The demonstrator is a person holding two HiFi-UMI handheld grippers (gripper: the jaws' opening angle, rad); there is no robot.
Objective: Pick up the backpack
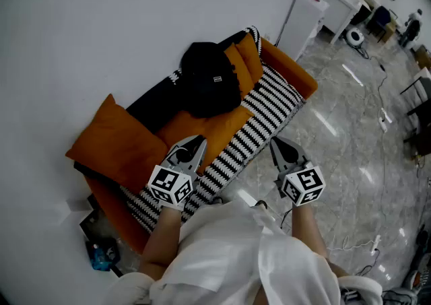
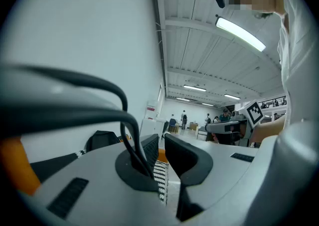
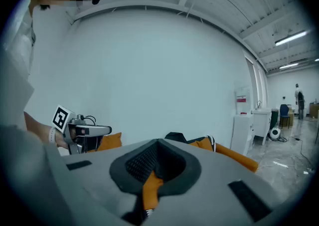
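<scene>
The backpack [image 1: 210,85] is black, soft and rounded, a slumped dome of matte fabric with a small pale tag on its front. It rests on the sofa [image 1: 298,76], toward the sofa's far end, on the orange seat cushions. From the left gripper view it shows as a dark hump [image 2: 102,140] low against the white wall [image 1: 101,27].

The sofa is orange with smooth upholstery. A black-and-white striped cover [image 1: 269,105] runs along the sofa's front edge, and a plump orange cushion [image 1: 114,142] lies at the sofa's near end. The floor [image 1: 337,135] beside the sofa is glossy grey marbled stone.

My left gripper [image 1: 194,145] hangs over the sofa's front edge, well short of the backpack. Its 2 ribbed dark fingers [image 2: 147,147] stand slightly spread with nothing between them; stripes and orange show through the gap. My right gripper [image 1: 277,145] hangs just off the sofa's front, over the floor. Its fingers [image 3: 142,162] are pressed together at the tips and hold nothing.
</scene>
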